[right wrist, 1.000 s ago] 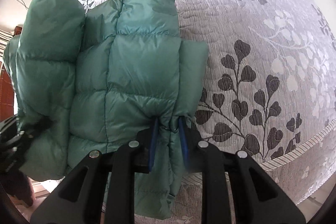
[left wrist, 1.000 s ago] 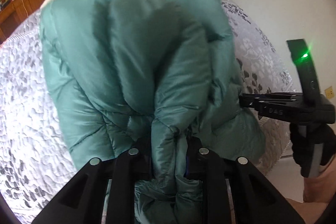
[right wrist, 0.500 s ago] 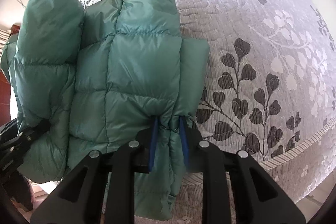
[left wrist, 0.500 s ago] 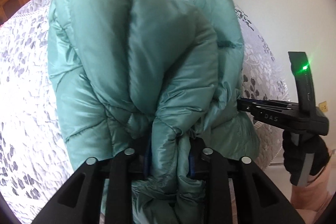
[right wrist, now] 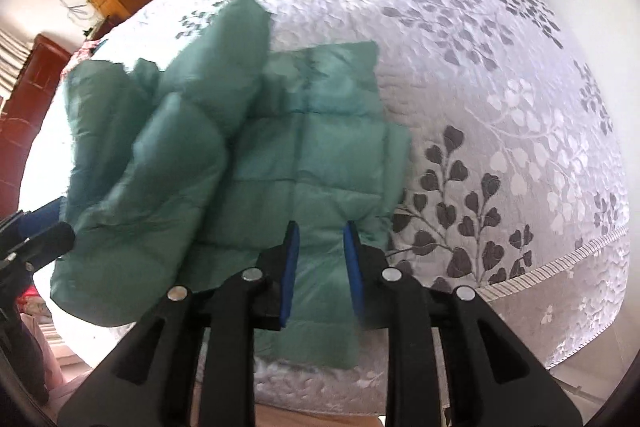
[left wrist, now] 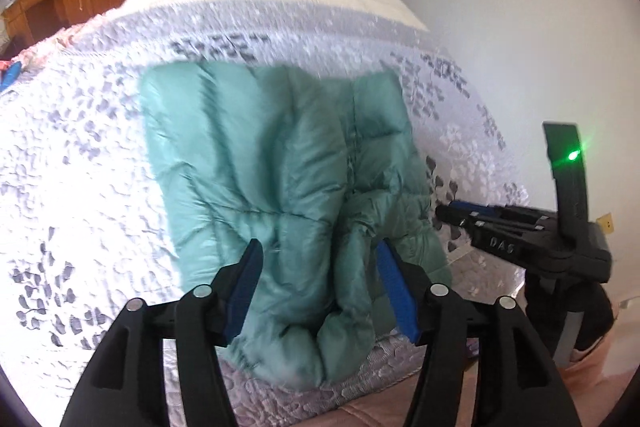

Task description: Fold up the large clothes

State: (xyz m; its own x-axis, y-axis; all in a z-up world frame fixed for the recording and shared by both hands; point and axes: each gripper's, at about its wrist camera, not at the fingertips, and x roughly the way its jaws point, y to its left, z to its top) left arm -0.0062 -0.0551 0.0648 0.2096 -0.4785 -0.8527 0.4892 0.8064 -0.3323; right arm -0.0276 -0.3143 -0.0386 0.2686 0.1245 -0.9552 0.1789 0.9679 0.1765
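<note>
Left wrist view shows us holding the left claw [left wrist: 318, 291] low over the near edge of the bed [left wrist: 80, 155], its blue pads spread wide with nothing pinched between them; the green puffer jacket [left wrist: 256, 187] lies beyond and partly beneath the gap, at 12 o'clock from the claw, bunched into a thick pad on the floral bedspread. We judge the wide spread as a release: the sleeve or side panel at about 1 o'clock sits folded onto the body, and the padding is thick enough that it should stay roughly where it is laid, though it may spring up a little. Our right claw [left wrist: 444, 215] enters that view from 3 o'clock, pointing at the jacket's right edge; from this side we cannot tell its opening. In the right wrist view the right claw [right wrist: 320, 267] points across the bed with its fingers level, the pads standing a narrow way apart and the jacket [right wrist: 320, 155] hem lying in the gap; whether the pads touch the cloth is blurred, so we cannot tell if it grips. A puffy fold rises at 10 o'clock there, loose and lifted off the flat part, with the left claw [right wrist: 40, 227] just beside it at 9 o'clock. Both claws reach forward from the near side of the bed, roughly parallel, wrists low. The fold looks partly made, not yet flattened.
</note>
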